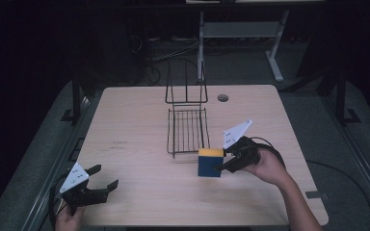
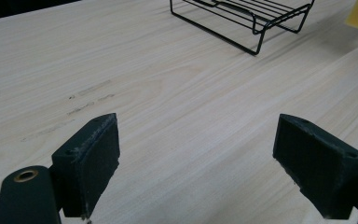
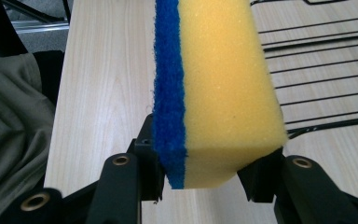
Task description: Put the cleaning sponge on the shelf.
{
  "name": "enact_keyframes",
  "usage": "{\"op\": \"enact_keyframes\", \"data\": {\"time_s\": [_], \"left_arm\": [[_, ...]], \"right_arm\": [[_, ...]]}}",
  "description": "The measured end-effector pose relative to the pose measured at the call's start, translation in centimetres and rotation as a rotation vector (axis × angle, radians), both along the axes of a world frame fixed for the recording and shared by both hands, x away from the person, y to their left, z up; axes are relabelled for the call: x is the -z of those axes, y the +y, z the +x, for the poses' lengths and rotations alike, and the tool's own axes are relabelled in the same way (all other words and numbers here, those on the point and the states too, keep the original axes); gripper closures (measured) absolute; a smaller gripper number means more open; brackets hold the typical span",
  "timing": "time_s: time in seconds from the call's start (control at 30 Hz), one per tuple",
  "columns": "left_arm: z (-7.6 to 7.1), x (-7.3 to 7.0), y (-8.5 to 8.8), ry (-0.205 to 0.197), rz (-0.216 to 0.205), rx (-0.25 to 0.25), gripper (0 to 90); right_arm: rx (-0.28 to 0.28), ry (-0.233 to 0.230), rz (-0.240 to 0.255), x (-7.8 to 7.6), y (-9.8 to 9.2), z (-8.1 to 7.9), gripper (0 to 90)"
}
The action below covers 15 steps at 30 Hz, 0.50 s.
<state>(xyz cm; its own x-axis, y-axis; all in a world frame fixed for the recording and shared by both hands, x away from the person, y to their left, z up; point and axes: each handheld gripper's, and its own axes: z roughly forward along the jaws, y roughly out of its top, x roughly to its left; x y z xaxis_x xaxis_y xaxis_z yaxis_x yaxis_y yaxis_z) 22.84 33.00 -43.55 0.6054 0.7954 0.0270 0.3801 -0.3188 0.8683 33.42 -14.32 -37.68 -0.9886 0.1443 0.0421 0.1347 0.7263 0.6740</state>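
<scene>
A yellow sponge with a blue scouring side (image 1: 209,162) hangs just above the table, right of centre, with my right gripper (image 1: 225,162) shut on it. In the right gripper view the sponge (image 3: 219,88) stands up between the two black jaws, blue layer to the left, and is squeezed at its base. A black wire rack (image 1: 188,126) stands just behind the sponge, its upright back toward the far edge. My left gripper (image 1: 105,177) rests near the table's front left corner, open, with nothing between its pads (image 2: 93,161). The rack's front edge (image 2: 242,23) lies far ahead of it.
The light wooden table (image 1: 139,125) has a round cable hole (image 1: 223,97) near its far edge. A grey table frame (image 1: 243,33) and cables stand on the dark floor beyond. The person's clothing (image 3: 14,135) shows at the left of the right gripper view.
</scene>
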Motion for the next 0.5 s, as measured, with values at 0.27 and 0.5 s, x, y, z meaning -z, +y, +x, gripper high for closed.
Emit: {"op": "enact_keyframes", "data": {"time_s": [0.27, 0.5], "left_arm": [[0.0, 0.1, 0.1, 0.005, -0.001, -0.004, 14.1], [0.0, 0.1, 0.1, 0.004, -0.002, -0.003, 14.1]], "right_arm": [[-0.001, -0.005, -0.003, -1.0, 0.4, 1.0, 56.4], [-0.013, -0.013, 0.013, -2.1, 1.2, 2.0, 56.4]]}}
